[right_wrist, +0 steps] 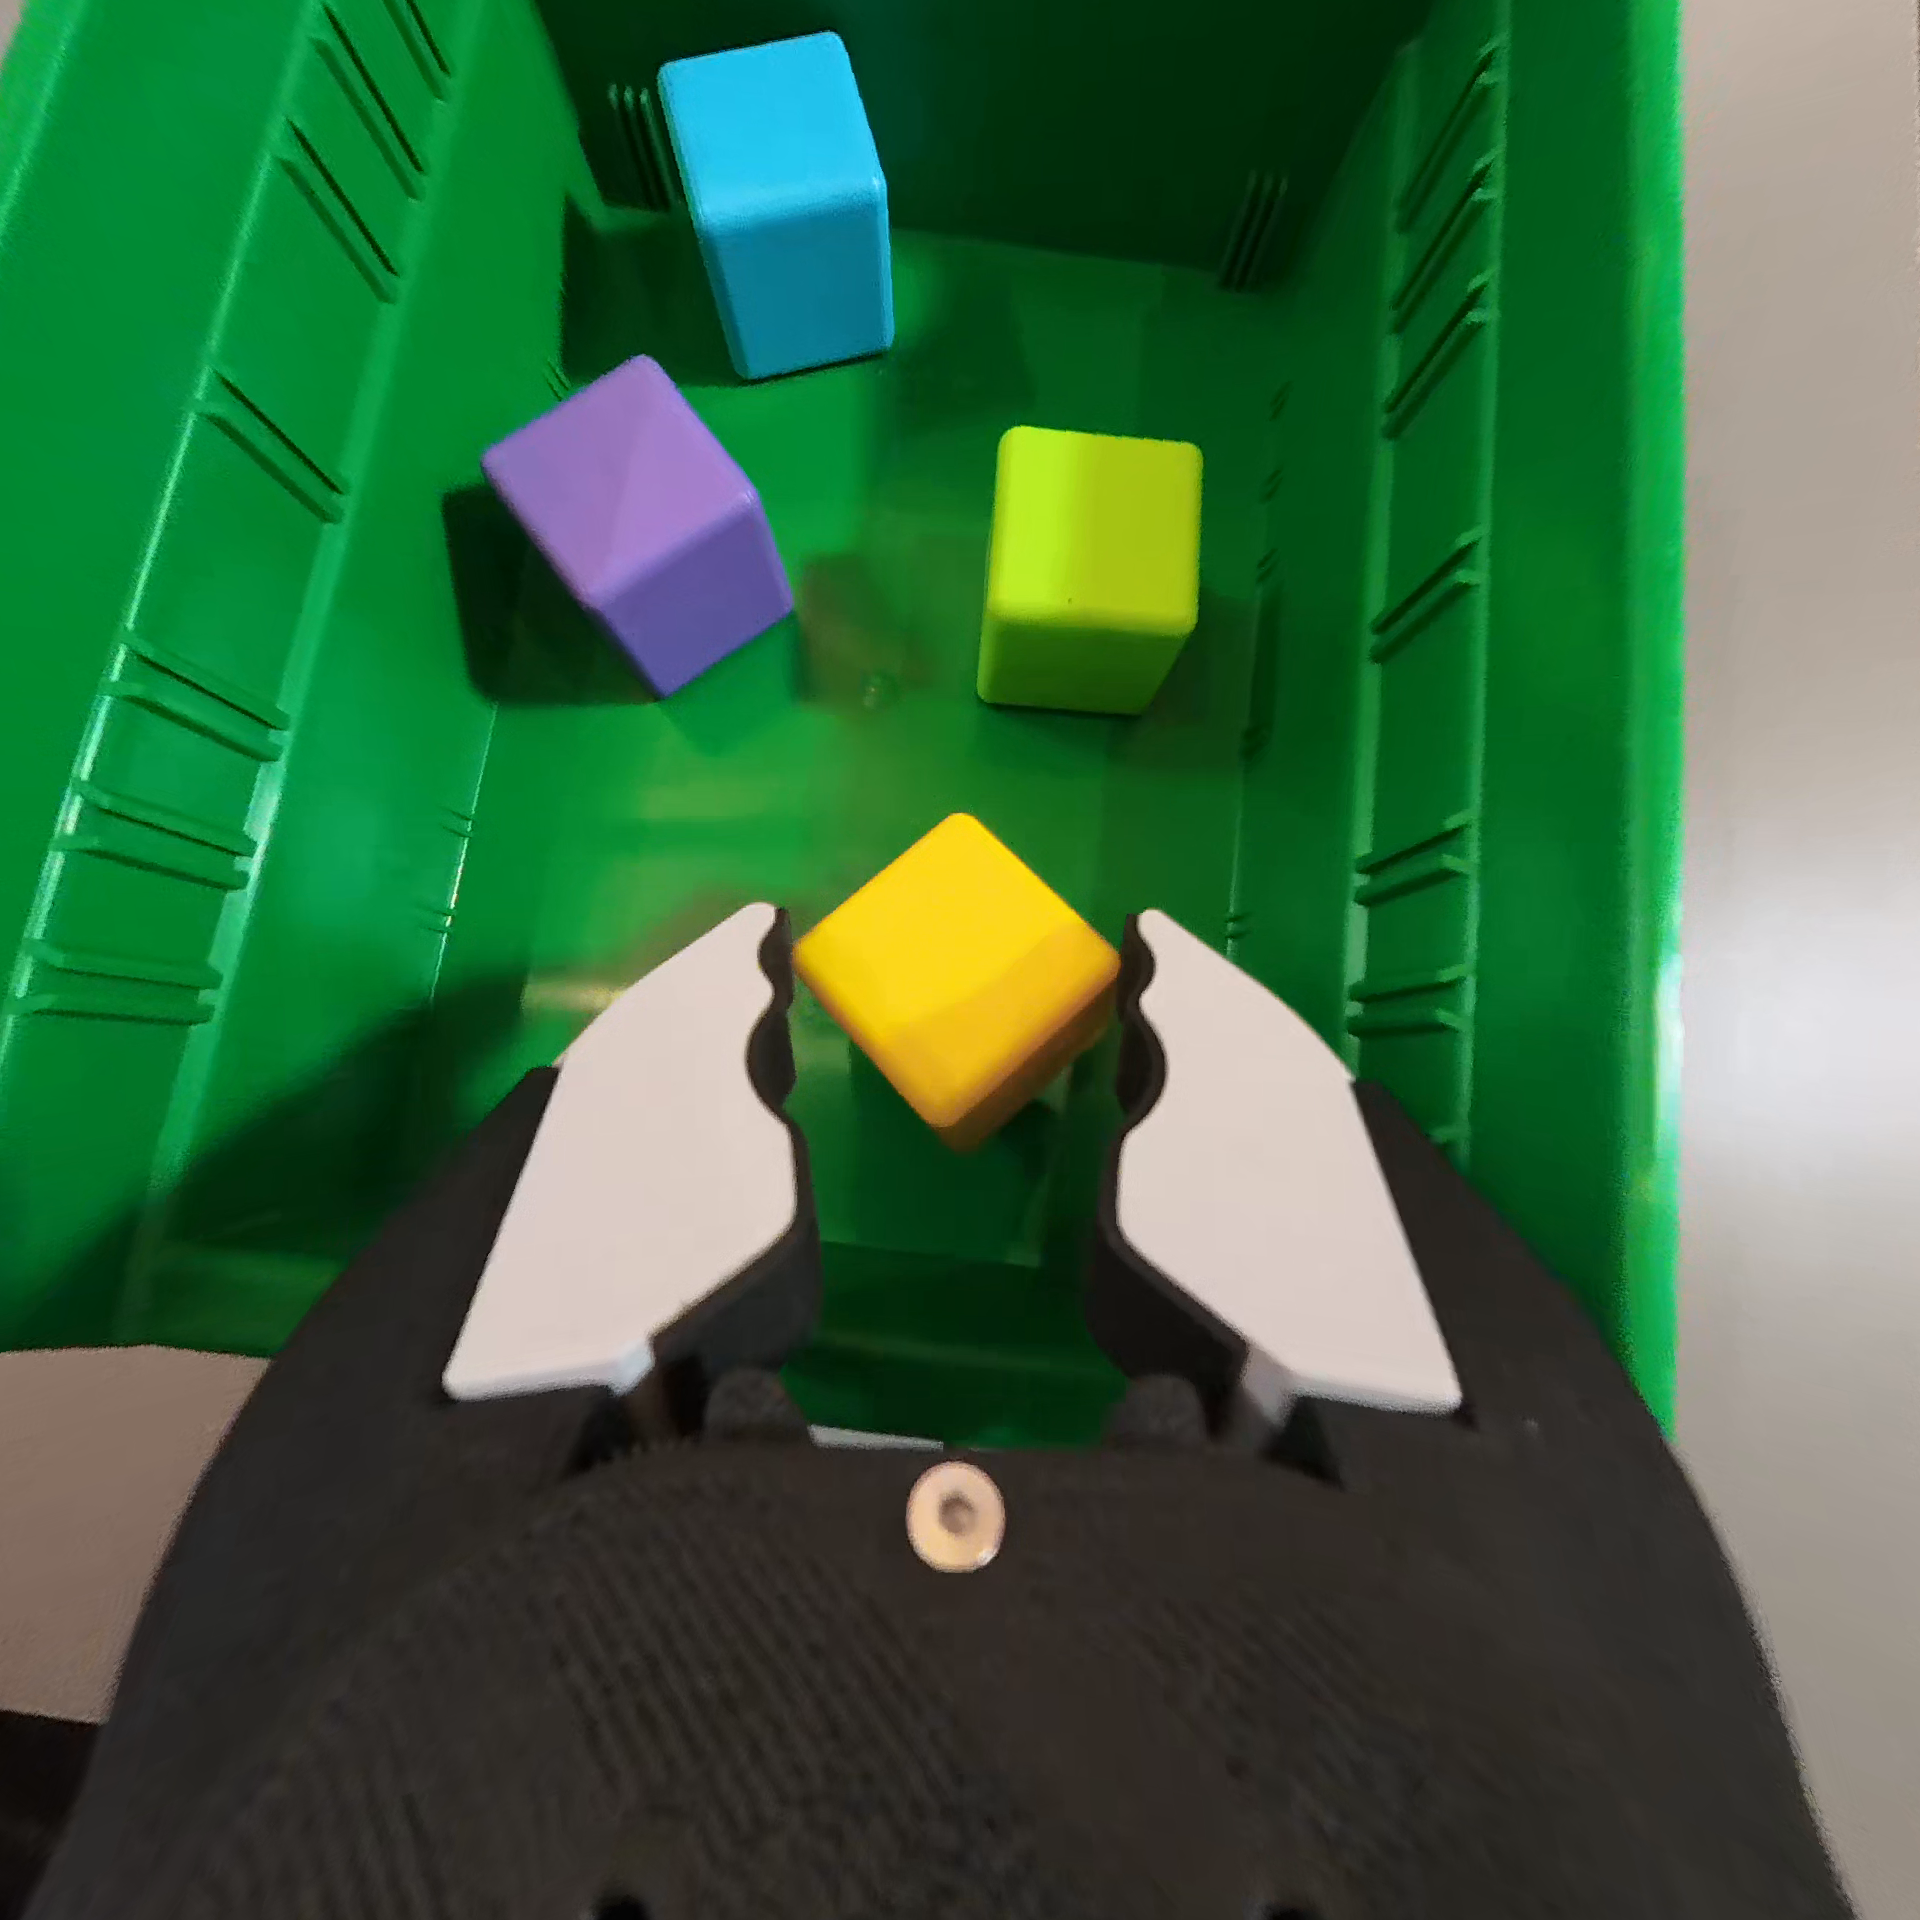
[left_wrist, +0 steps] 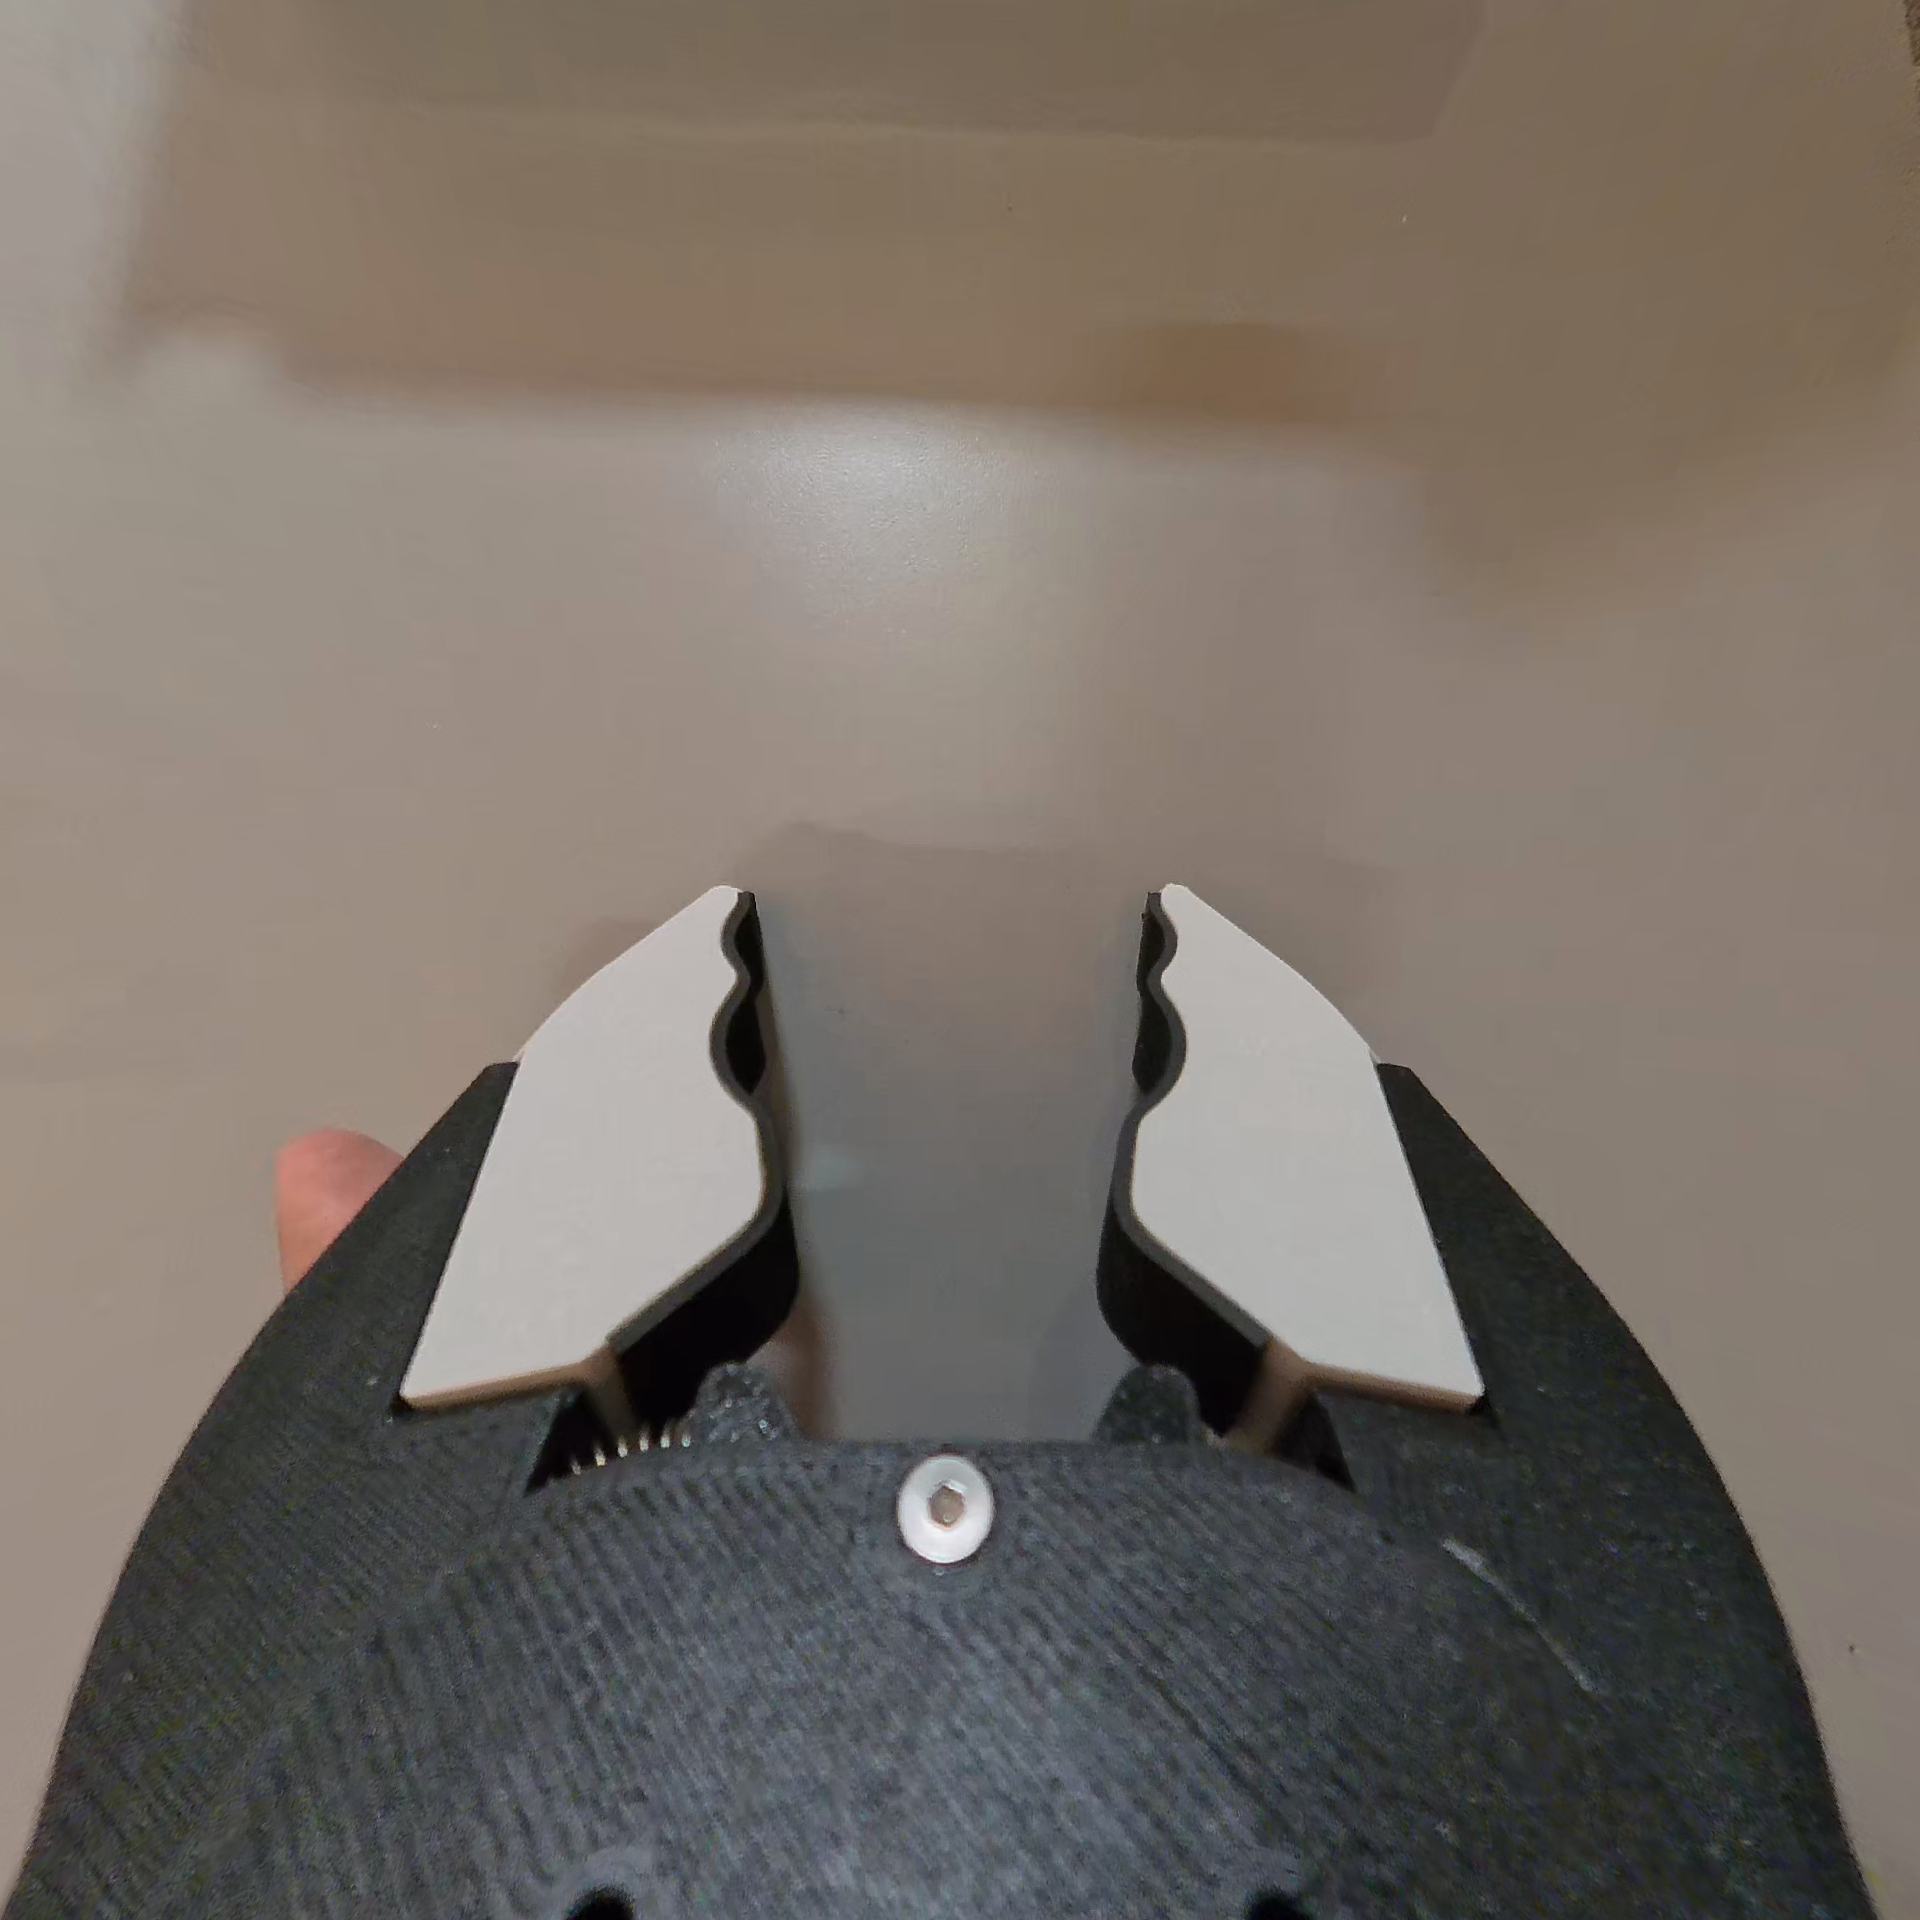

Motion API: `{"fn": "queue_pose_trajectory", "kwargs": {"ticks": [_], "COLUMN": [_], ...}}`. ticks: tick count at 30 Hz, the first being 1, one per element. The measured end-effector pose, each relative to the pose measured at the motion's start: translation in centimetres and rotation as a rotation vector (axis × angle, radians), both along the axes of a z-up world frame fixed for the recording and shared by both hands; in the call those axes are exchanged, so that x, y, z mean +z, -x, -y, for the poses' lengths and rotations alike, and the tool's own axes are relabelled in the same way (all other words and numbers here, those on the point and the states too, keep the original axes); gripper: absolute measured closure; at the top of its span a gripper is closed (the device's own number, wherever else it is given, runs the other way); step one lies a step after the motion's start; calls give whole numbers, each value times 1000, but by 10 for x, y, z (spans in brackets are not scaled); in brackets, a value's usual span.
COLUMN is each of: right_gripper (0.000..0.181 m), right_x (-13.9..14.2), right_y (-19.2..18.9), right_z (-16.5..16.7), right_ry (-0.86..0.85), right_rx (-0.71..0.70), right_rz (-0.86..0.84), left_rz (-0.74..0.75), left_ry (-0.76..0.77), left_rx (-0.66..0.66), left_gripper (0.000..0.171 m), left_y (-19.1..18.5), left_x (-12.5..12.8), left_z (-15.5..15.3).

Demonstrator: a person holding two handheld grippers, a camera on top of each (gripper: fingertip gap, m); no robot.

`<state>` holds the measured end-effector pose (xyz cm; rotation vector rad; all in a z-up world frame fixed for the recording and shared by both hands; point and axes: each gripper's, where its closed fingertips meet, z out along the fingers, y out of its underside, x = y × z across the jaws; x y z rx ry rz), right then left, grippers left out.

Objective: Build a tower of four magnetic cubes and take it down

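My right gripper [right_wrist: 956, 945] is inside a green plastic bin [right_wrist: 312, 727], low over its near end. Its fingertips press the two side corners of a yellow cube [right_wrist: 956, 977], which is turned diamond-wise between them, so the jaws stand wide apart. A dark shadow lies on the bin floor under the cube. My left gripper [left_wrist: 951, 904] is open and empty above a plain beige surface [left_wrist: 935, 623], with nothing between or near its fingers.
On the bin floor beyond the yellow cube stand a purple block [right_wrist: 634, 520] at left, a lime block [right_wrist: 1091, 571] at right and a blue block [right_wrist: 779, 197] at the far end. The ribbed bin walls [right_wrist: 1423, 623] rise on both sides. A fingertip [left_wrist: 322, 1195] shows beside the left gripper. The gap from one gripper's tips to the other's is roughly 35 cm.
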<state>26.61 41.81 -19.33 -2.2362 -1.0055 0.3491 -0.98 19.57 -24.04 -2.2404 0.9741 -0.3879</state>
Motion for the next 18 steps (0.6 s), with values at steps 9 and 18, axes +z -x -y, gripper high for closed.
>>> {"fn": "queue_pose_trajectory", "kwargs": {"ticks": [9,18], "right_gripper": [120,120], "right_x": [-4,-4], "right_y": [-1,-2], "right_z": [1,2], "right_ry": [13,18], "right_rx": [-1,3], "right_rz": [14,29], "left_rz": [-1,-2], "left_ry": [0,-1], "left_rx": [0,0], "left_gripper": [100,99], "left_y": [0,0], "left_x": [0,0], "left_z": [0,0]}}
